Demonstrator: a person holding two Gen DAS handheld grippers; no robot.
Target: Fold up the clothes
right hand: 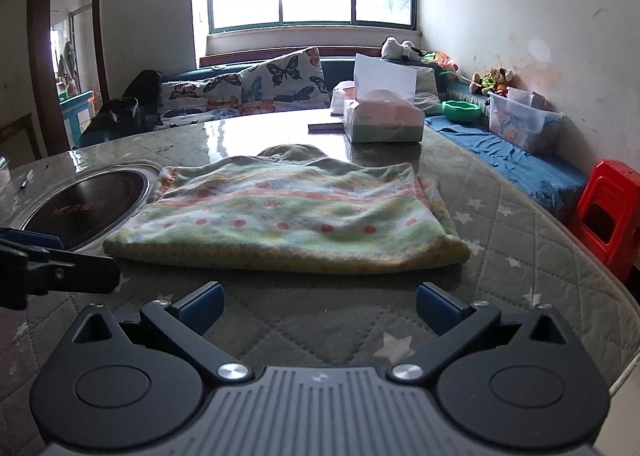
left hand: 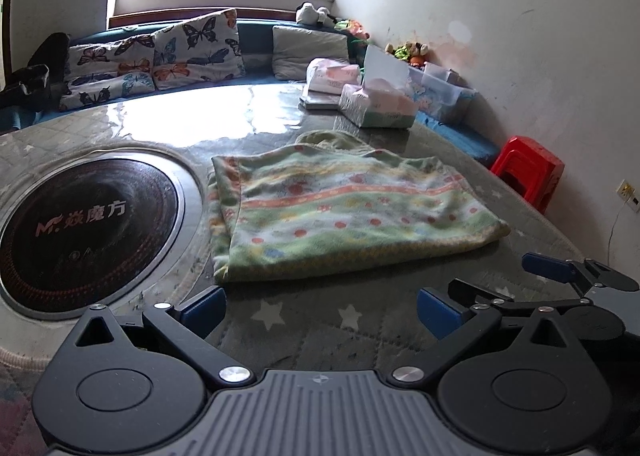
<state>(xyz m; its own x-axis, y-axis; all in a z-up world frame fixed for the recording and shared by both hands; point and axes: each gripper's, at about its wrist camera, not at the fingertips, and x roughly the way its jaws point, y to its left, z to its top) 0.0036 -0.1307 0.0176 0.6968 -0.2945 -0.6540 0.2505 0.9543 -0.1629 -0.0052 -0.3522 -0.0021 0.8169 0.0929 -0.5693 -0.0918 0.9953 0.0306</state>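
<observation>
A lived-in home, a sitting and dining room. Shown by butterfly-print cushions [right hand: 280, 83] on a blue window bench [right hand: 516, 159], plush toys [right hand: 494, 80], a paper tissue box [right hand: 382, 119], stacked red plastic stools [right hand: 608, 211], and a round quilted-cover table [right hand: 520, 240] with inset black hotplate [left hand: 84, 232].

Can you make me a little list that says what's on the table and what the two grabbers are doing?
cloth: folded striped cloth with dots, lying flat on the table
left hand-held gripper: open, holding nothing, just short of the cloth's near edge
right hand-held gripper: open, holding nothing, also just short of the near edge
cooker: round black hotplate set into the table, left of the cloth
tissue box: behind the cloth
red stool: beside the table, on the right
</observation>
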